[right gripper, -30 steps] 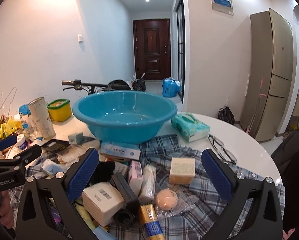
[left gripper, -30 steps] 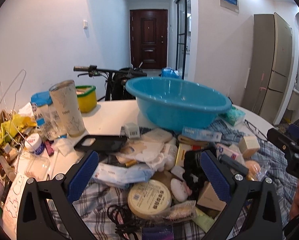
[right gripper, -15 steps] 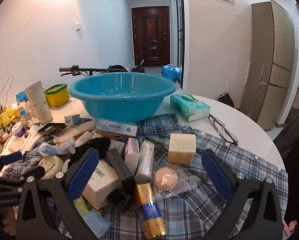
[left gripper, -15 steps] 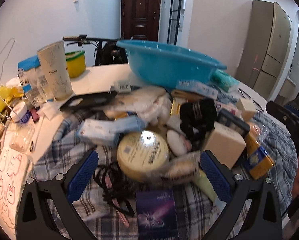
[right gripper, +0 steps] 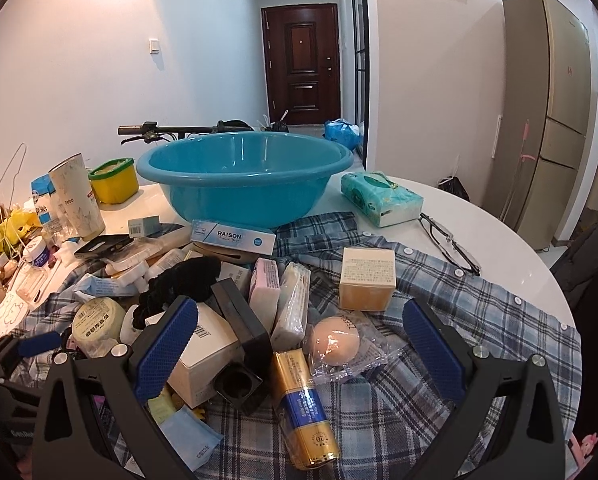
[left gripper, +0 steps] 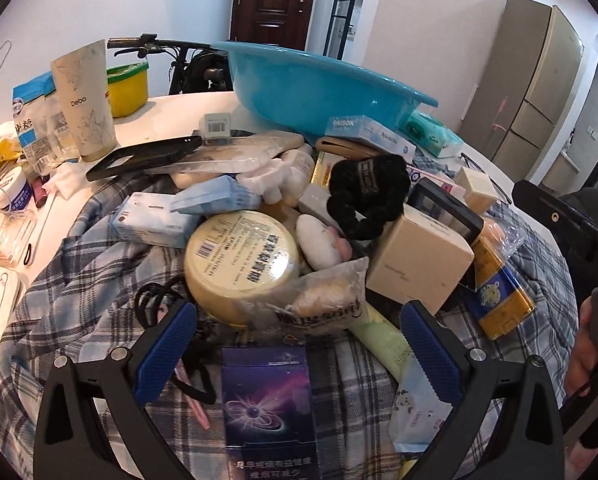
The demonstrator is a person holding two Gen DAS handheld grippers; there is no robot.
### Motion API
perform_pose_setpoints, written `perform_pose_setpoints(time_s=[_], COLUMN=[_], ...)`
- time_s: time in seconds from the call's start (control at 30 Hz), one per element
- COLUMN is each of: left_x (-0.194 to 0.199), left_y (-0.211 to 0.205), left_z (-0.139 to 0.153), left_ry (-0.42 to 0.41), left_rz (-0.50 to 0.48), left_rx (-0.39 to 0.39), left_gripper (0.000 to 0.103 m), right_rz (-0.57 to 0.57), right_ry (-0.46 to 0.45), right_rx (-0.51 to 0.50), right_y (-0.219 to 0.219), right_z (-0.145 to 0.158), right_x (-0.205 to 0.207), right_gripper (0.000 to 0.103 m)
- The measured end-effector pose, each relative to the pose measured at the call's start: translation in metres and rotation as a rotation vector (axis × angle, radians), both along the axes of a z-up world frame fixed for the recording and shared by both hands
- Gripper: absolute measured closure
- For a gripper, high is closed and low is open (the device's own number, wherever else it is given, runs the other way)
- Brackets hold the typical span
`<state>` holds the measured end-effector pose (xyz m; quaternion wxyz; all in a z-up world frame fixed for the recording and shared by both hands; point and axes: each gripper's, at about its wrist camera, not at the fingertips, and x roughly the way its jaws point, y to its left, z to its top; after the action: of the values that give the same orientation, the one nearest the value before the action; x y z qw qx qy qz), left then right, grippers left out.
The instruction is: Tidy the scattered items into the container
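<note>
Scattered toiletries and boxes lie heaped on a plaid shirt on the white counter, just before the empty blue basin. Left claw gapes wide over a round cream tin, holding nothing; right claw likewise spread, empty, above a gold tube.

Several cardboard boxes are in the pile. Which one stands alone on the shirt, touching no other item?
The cream-and-tan square box, right of the heap on the plaid shirt. The white barcode box and RAISON carton are wedged among other items.
</note>
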<state>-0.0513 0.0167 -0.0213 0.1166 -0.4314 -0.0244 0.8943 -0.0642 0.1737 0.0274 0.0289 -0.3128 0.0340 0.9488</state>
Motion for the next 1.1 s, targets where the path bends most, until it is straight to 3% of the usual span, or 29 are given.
perform_pose_setpoints(time_s=[0.57,0.8,1.0,1.1], left_x=[-0.022,-0.028,-0.025,-0.026], left_y=[0.001,-0.006,-0.008,-0.015], left_z=[-0.019,-0.019,-0.019,-0.021], left_ry=[-0.029,-0.035,-0.033,-0.052], left_rz=[0.082,0.112,0.126,0.152], left_rx=[-0.008,0.004,-0.021,0.013], left_gripper=[0.001,0.013,0.029,0.036], right_rz=[-0.020,-0.032,-0.023,-0.017], right_ry=[-0.018,-0.030,-0.034,-0.039], right_rx=[-0.012,-0.015,-0.008,-0.004], right_y=[0.011,0.014,0.010,0.007], right_z=[-0.008,-0.011,-0.012,-0.014], right_x=[0.003,0.002,0.002,0.000], right_gripper=[0.001,0.001,0.001,0.001])
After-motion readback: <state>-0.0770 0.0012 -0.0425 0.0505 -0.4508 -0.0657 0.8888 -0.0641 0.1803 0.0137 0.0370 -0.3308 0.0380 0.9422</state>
